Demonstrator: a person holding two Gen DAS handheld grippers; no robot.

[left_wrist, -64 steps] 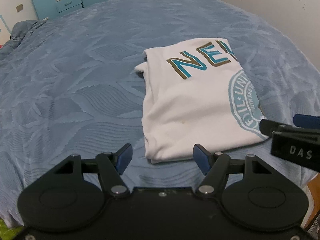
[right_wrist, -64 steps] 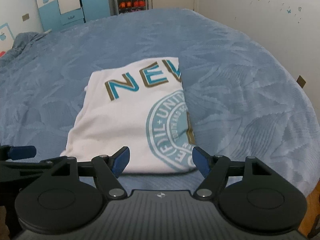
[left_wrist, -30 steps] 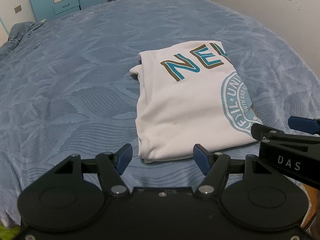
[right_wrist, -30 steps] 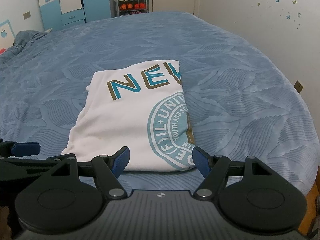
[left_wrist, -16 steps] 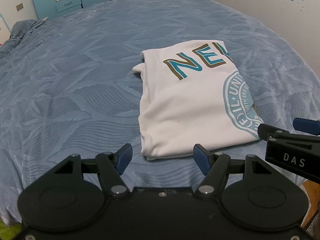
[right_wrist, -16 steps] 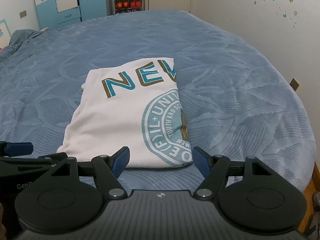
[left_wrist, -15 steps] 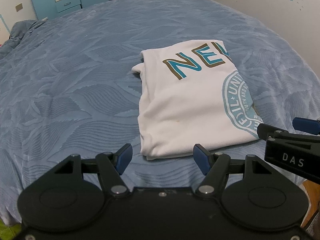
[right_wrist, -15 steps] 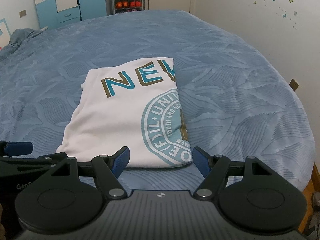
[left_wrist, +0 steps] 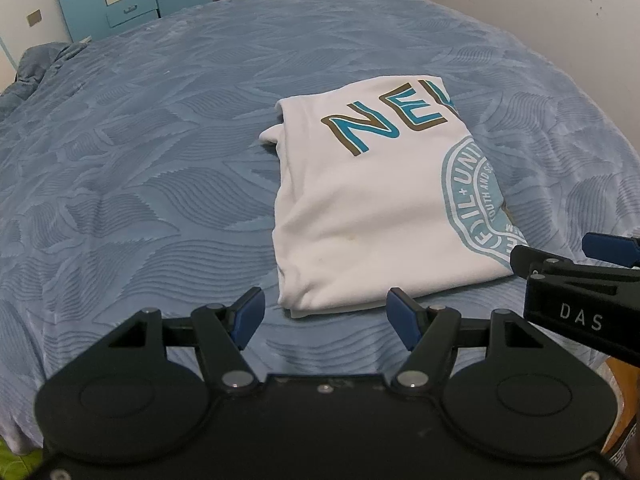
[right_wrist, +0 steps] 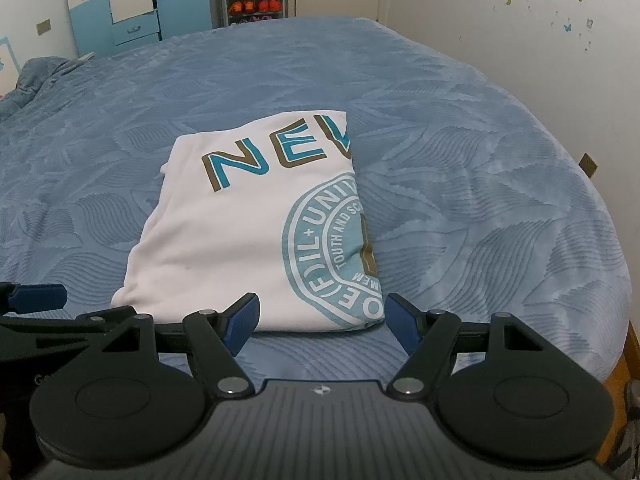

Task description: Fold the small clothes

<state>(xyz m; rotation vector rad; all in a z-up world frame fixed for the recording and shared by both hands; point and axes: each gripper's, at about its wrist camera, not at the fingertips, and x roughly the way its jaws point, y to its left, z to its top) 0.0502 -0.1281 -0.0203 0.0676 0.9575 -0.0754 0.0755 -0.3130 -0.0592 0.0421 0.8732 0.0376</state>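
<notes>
Two grippers, both mine to steer, hang just short of the near edge of the bed [left_wrist: 140, 160], and neither has hold of anything. My left gripper [left_wrist: 326, 314] has its blue pads spread wide with only bedspread and the shirt's near-left corner showing between them; my right gripper [right_wrist: 322, 318] is just as wide, framing the near-right corner.

Between and ahead of them lies the white T-shirt [right_wrist: 240, 240], flat on the blue bedspread, toward the near right part of the bed. I judge it already well folded: it reads as a compact rectangle, with the printed lettering cut off at the right edge, which looks like a crease, and the round teal emblem sliced through by that same edge. On the left side I see stacked layers and a small flap of cloth poking out at the far-left corner, so sleeves and sides seem tucked under.

What remains, as I read it, is at most one more fold, bringing the near hem up toward the lettering to halve the packet, plus tidying that stray flap. If the packet counts as small enough, the job is nearly finished.
</notes>
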